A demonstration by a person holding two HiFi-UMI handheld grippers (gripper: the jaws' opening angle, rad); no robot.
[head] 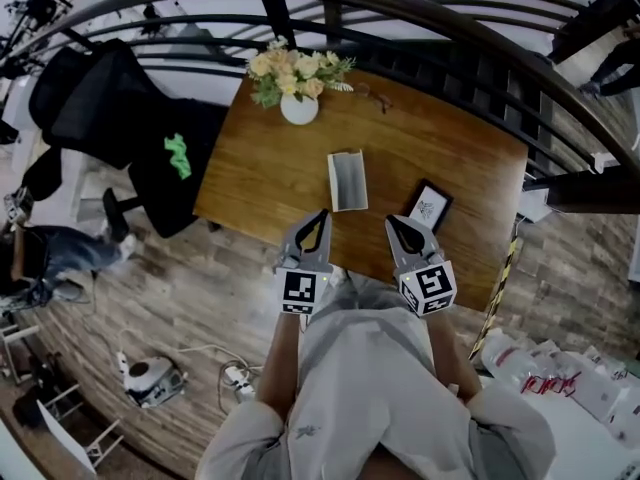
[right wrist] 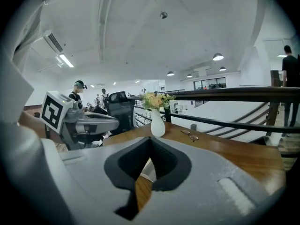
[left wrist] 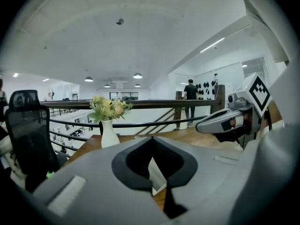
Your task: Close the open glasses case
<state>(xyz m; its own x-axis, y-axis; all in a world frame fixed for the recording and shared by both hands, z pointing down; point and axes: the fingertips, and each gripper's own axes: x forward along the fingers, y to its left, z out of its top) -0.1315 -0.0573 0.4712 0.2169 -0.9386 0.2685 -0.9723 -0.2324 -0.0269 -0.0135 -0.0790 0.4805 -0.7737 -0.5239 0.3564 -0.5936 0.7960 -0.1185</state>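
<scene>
The glasses case [head: 347,180] lies open and flat on the wooden bench [head: 260,168], near its middle. It is a pale grey rectangle with a ribbed inside, and its long side points away from the person.

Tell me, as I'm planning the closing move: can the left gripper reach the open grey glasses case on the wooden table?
Probably yes: the left gripper hovers just short of the open grey glasses case, with only bare wooden table between them.
</scene>
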